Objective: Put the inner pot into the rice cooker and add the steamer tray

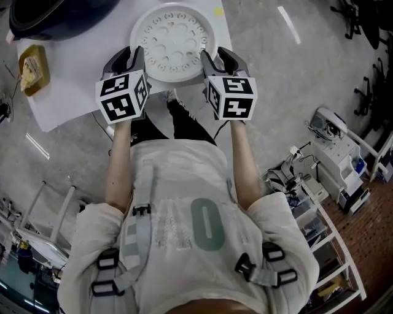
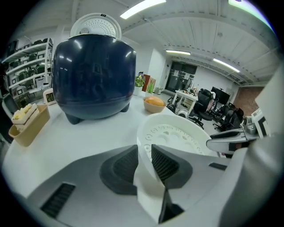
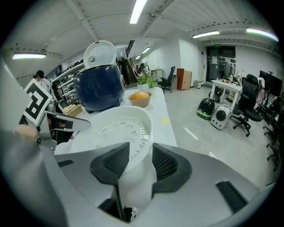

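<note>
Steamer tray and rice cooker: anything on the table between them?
Nothing: in the left gripper view the white table between the steamer tray and the rice cooker is bare. The bowl stands off to the side.

rice cooker [image 1: 55, 18] cut off at top edge, items on shelves [image 2: 24, 66] too small

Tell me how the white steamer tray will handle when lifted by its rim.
The steamer tray looks like thin perforated plastic, so probably light and fairly stiff. Its smooth rim may slip, but left gripper and right gripper pinch opposite sides, so it should stay level. Flat-bottomed, unlikely to roll.
</note>
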The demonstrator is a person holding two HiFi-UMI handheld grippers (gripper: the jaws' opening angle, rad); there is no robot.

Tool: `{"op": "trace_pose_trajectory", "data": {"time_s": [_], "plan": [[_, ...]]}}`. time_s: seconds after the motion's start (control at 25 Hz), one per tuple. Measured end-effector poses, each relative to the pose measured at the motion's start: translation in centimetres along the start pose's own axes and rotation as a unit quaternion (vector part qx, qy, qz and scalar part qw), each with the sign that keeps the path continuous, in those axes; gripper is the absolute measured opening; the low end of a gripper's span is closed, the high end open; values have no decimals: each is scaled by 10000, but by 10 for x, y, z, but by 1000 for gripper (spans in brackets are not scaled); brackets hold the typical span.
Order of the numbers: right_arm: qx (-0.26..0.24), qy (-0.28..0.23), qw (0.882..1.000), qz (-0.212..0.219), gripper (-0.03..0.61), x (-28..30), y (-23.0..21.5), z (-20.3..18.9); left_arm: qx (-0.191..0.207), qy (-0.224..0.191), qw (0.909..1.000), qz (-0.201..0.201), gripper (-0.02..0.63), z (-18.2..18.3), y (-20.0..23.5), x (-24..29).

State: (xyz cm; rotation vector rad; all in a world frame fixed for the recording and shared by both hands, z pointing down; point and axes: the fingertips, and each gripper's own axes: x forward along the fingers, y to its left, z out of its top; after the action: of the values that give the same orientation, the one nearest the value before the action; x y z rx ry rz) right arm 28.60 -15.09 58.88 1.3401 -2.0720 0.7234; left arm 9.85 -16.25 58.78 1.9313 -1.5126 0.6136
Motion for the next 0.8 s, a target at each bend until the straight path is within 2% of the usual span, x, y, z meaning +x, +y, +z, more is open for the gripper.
{"op": "trace_pose_trajectory", "data": {"time_s": [0.16,0.4,0.6,0.8], "plan": [[-11,-45,10000,-54,161,-4,0,3,-7,-56,10000,18,100,4,-1,-3],[-13,-401,9991,-103,160,-17,7,27,68,-461,9989,40,94,34,1,-21],[-187,-949,9952,-175,156,-36,14,76,193,-1000,9948,35,94,82,3,-44],[-303,-1619,9860,-276,153,-68,24,136,425,-1638,9856,-23,95,143,2,-79]]}}
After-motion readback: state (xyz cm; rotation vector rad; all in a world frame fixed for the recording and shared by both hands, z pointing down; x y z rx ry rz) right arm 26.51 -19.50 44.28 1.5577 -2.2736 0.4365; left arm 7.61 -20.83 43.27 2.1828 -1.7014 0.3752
